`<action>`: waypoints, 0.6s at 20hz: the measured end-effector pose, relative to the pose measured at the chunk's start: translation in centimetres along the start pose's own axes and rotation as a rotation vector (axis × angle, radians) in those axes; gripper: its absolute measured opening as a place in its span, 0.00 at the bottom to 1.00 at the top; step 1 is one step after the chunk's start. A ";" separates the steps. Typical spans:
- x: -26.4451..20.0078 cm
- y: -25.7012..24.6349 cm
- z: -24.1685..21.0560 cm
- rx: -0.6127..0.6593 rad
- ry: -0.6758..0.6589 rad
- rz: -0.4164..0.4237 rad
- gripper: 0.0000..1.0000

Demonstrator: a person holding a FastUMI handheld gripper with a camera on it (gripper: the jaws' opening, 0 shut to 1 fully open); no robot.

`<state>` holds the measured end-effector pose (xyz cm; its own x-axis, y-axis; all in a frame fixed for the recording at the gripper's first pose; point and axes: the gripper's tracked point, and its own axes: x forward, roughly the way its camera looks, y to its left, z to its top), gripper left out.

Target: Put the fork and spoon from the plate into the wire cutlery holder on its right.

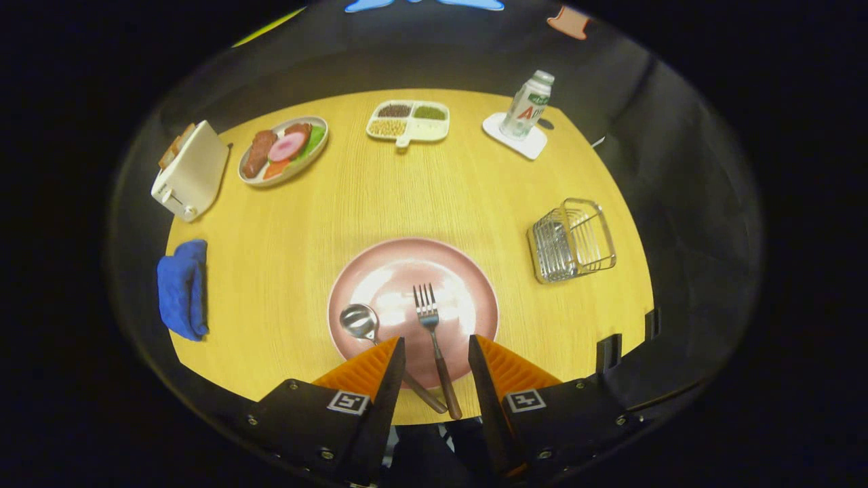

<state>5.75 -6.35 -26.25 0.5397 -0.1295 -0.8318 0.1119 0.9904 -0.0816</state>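
A pink plate [468, 285] lies on the wooden table just ahead of my fingers. On it rest a fork [428, 318] with a brown handle, tines pointing away, and a spoon [359, 320] to its left, bowl up. Both handles run back toward me, and the fork's handle passes between my fingers. My gripper [436, 349] hangs open above the plate's near edge, touching nothing. The wire cutlery holder [571, 240] stands to the right of the plate, beyond my right finger.
At the table's far side stand a toaster [191, 171], a plate of food [283, 149], a divided tray of beans [409, 122] and a bottle [527, 106] on a white coaster. A blue cloth [183, 288] lies near the left edge.
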 end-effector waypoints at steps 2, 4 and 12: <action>1.7 -0.1 -1.1 -0.028 0.064 0.003 0.59; 2.9 -0.5 -2.0 -0.049 0.119 -0.009 0.59; 6.2 -1.7 -4.2 -0.148 0.228 -0.026 0.57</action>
<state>5.36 -8.61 -33.60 0.3346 -0.1577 -0.9291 -0.0087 0.9853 -0.1704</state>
